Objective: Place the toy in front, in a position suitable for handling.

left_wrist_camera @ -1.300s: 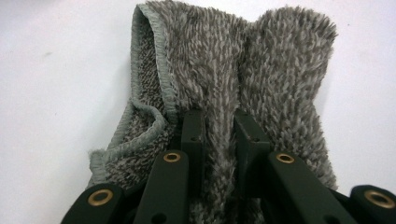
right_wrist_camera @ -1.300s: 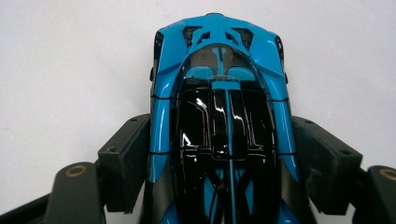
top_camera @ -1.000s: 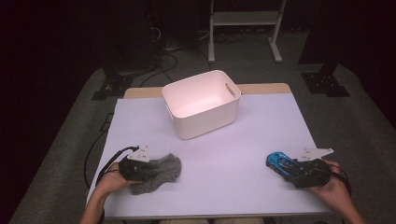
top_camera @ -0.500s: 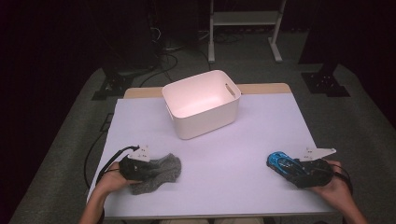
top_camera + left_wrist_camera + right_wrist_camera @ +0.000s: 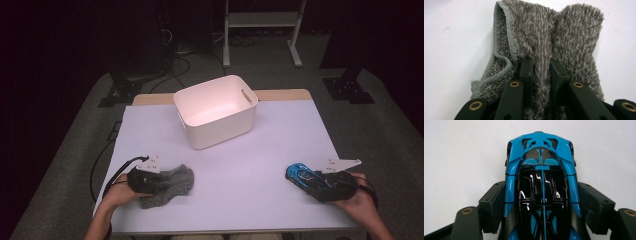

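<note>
Lower left of the high view: my left gripper (image 5: 150, 179), jaws pinched tight on a fold of the grey fuzzy cloth (image 5: 170, 184), which lies bunched on the white table (image 5: 240, 170); the left gripper view shows the pile squeezed between both pads. Centre, upper half: a white bin (image 5: 216, 111), standing well apart from both hands. Lower right: my right gripper (image 5: 320, 182), jaws clamped on the flanks of the blue toy car (image 5: 300, 175), resting on the table.
</note>
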A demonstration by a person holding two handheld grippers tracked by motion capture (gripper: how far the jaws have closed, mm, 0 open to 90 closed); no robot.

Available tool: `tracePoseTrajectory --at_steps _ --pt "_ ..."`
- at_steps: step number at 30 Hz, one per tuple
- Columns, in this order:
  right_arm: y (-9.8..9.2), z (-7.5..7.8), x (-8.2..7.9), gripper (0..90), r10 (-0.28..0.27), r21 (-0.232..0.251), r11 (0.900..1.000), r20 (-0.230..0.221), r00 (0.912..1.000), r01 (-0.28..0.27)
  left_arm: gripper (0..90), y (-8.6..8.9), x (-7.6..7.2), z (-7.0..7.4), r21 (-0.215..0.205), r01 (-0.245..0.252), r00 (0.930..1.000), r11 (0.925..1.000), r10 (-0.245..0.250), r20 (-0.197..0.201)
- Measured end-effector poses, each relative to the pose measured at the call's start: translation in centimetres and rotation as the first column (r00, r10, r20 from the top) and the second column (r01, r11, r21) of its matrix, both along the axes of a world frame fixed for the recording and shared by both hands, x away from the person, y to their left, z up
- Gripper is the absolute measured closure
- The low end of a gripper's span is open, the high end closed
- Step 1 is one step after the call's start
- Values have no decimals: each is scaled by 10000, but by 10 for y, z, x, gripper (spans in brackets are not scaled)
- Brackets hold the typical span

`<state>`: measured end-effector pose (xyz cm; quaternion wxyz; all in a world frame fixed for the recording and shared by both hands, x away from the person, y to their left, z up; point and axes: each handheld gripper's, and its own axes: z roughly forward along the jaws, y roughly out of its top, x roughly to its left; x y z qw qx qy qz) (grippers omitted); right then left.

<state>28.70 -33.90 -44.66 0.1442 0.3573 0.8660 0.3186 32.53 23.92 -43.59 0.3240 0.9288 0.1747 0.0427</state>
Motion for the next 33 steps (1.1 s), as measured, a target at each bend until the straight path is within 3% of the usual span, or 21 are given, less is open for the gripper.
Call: tracePoseTrajectory --at_steps 6,12,17,20,25,26,28,31,32,33 --pt "2 2 0 268 118 64 9999 55 9999 -119 746 0 0 0 41 23 10000 10000 -23 -23" --pt "8 14 -2 268 356 468 9982 155 9992 -363 746 0 1 1 77 52 10000 10000 -52 -47" --pt "22 37 -2 268 1019 774 9915 421 9939 -1049 745 0 1 1 102 81 10000 9999 -80 -14" --pt "40 55 -1 267 1655 1127 9787 603 9844 -1715 745 0 0 0 10 26 10000 10000 -26 -35" --pt "68 73 3 267 2542 1279 9563 810 9637 -2630 743 0 0 0 6 46 10000 10000 -46 -16" --pt "68 73 3 267 2542 1279 9563 810 9637 -2630 743 0 0 0 6 46 10000 10000 -46 -16" --pt "85 79 7 267 3021 1135 9437 857 9494 -3106 743 1 1 0 -7 66 10000 10000 -66 -22" --pt "102 82 10 267 3424 1080 9307 794 9362 -3495 743 1 1 0 2 78 10000 10000 -78 -9" --pt "102 82 10 267 3424 1080 9307 794 9362 -3495 743 1 0 0 -23 57 10000 10000 -58 -9" --pt "115 81 13 267 3730 993 9200 756 9247 -3792 743 1 0 0 -43 51 10000 10000 -51 -5"
